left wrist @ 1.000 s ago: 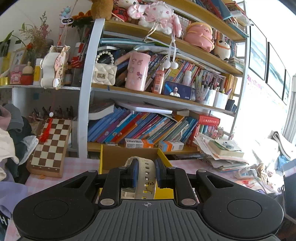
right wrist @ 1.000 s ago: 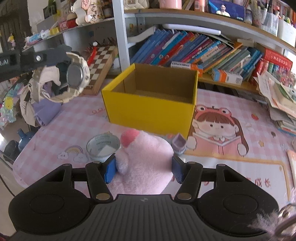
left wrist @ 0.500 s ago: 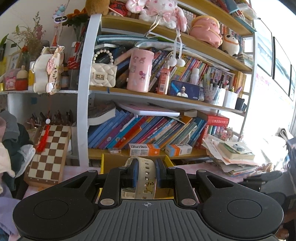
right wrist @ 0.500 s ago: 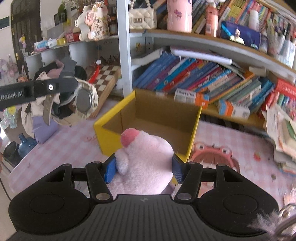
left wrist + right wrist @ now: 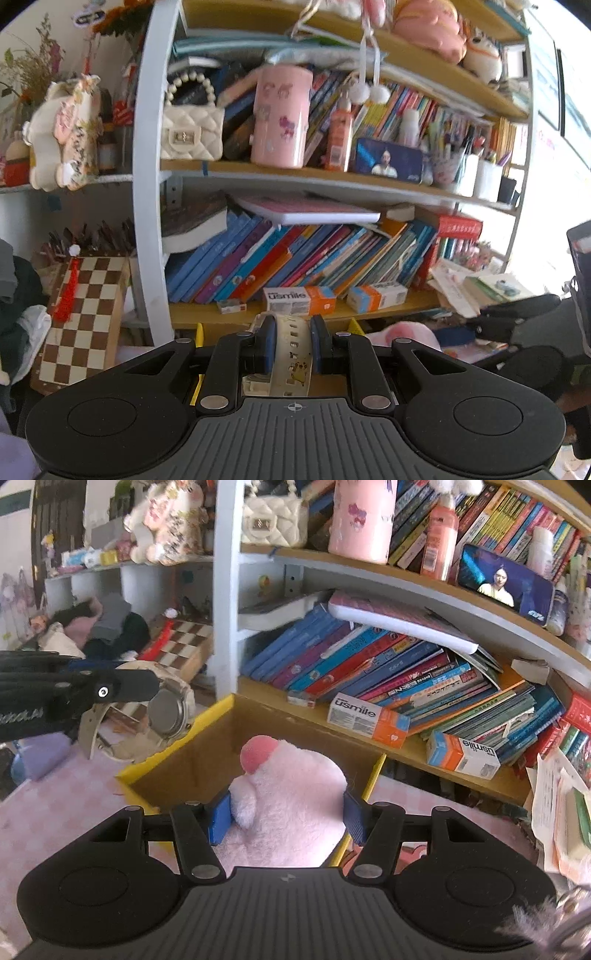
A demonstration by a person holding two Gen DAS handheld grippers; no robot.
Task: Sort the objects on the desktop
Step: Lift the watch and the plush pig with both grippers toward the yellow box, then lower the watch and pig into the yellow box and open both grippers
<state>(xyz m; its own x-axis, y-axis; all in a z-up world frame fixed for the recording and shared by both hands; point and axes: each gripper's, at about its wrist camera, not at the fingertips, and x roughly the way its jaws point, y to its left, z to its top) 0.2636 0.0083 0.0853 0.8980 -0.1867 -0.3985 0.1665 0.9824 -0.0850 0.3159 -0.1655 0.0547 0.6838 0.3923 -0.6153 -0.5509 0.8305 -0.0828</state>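
Note:
My left gripper (image 5: 292, 349) is shut on the cream strap of a watch (image 5: 293, 354). In the right wrist view the same watch (image 5: 162, 712) hangs from the left gripper's fingers (image 5: 122, 686) over the left rim of a yellow cardboard box (image 5: 177, 749). My right gripper (image 5: 286, 818) is shut on a pink plush toy (image 5: 291, 794), held above the open box. The plush toy (image 5: 402, 330) also shows at the lower right of the left wrist view, with the box corners (image 5: 199, 332) just visible behind the fingers.
A bookshelf (image 5: 369, 672) packed with books stands right behind the box, with small cartons (image 5: 369, 716) on its lowest board. A chessboard (image 5: 81, 314) leans at the left. Papers (image 5: 561, 805) pile up at the right. The desk has a pink checked cover (image 5: 55, 805).
Both grippers have moved forward toward the shelf, so the box and books loom larger. The plush toy now sits over the box opening and the watch over its left rim.

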